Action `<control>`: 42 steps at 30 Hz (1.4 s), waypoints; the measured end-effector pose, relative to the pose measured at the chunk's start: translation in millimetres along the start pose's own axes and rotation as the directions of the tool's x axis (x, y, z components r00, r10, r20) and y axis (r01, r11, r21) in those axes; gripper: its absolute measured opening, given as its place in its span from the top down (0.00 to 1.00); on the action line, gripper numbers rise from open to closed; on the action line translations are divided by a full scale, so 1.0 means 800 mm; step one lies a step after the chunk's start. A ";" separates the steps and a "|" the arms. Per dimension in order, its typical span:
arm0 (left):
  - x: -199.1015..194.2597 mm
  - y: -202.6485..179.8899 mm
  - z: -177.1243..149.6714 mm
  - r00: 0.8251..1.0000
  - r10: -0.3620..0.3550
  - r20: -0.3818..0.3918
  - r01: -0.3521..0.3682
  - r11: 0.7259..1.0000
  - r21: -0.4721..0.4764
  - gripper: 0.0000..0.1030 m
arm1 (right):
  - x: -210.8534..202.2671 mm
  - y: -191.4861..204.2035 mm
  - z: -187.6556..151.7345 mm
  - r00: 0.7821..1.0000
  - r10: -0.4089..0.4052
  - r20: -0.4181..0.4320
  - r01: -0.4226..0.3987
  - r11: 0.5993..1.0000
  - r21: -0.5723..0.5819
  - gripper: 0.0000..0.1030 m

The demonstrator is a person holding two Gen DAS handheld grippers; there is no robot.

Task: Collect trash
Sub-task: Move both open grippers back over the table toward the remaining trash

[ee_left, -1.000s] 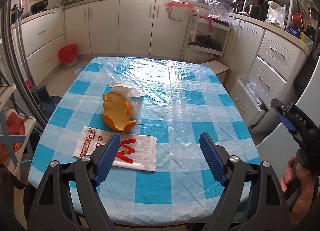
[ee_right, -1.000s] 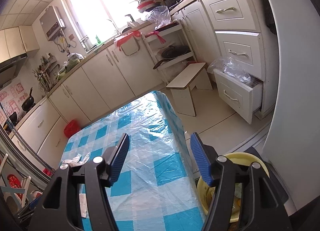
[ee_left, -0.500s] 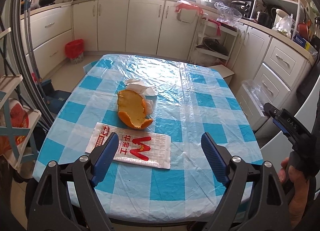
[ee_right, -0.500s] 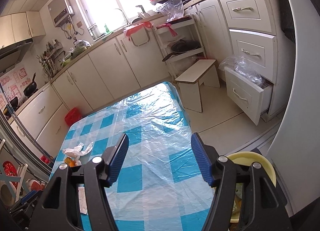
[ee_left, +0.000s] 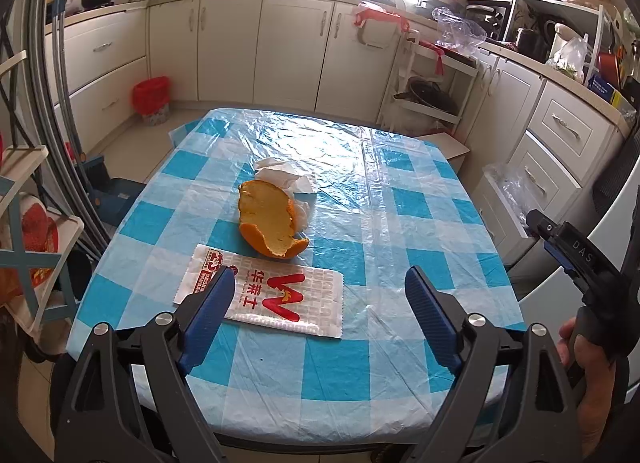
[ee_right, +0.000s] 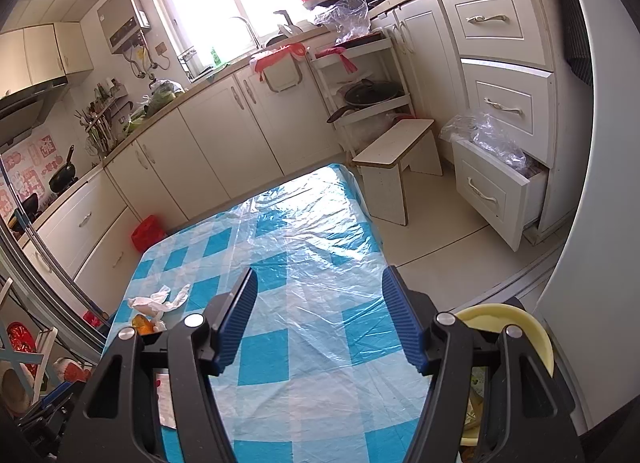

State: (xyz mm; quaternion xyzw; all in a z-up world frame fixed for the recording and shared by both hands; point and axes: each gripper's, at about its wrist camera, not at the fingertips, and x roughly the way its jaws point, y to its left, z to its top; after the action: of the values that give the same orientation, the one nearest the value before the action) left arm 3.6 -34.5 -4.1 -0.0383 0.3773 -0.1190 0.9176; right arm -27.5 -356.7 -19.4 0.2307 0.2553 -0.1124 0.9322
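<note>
- On the counter [ee_left: 400, 191] with the blue-check plastic cover, three bits of trash sit bunched toward its left half: a flat snack wrapper [ee_left: 264, 297], an orange peel [ee_left: 270, 223] just behind it, and a crumpled tissue [ee_left: 286, 179] touching the peel's far side.
- Left tongs [ee_left: 320, 295] are spread wide with nothing between the pads, hovering above the near edge of the counter. One finger overlaps the wrapper's left end in the view, but I can't tell if it's actually touching.
- Right tongs [ee_right: 318, 317] are parted too and empty, off over the right side of the counter. A yellow bin [ee_right: 516, 323] sits just past the counter edge below them, so that's probably where everything goes.
- Handling guesses: the wrapper looks feather-light, thin and slick, and it's lying flat on glossy plastic, so pinching from above could just slide it. I'd go for the raised crimped edge or a corner.
- The peel is curled up like a cup, stiff-ish and light. Easiest grab of the lot: pinch across the standing rim.
- The tissue is soft and squashes to nothing. Grab the middle of the wad, and it may well drag along with the peel.
</note>
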 end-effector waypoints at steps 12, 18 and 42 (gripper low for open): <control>-0.001 0.001 0.000 1.000 -0.002 0.000 0.002 1.000 -0.002 0.19 | -0.001 0.001 0.000 1.000 0.000 0.000 0.000 1.000 -0.002 0.39; -0.002 0.003 -0.001 1.000 0.000 0.001 0.000 1.000 -0.004 0.19 | -0.001 0.001 0.000 1.000 0.000 0.001 0.000 1.000 -0.003 0.39; -0.003 0.034 -0.005 1.000 0.014 -0.009 -0.014 0.997 -0.069 0.19 | -0.004 0.020 0.003 1.000 0.017 0.004 -0.017 0.999 -0.029 0.38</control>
State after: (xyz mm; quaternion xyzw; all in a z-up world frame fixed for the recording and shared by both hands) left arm 4.5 -7.5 -9.6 -0.0670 0.3852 -0.0995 0.9150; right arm -23.8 -343.3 -10.0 0.2190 0.2529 -0.1014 0.9369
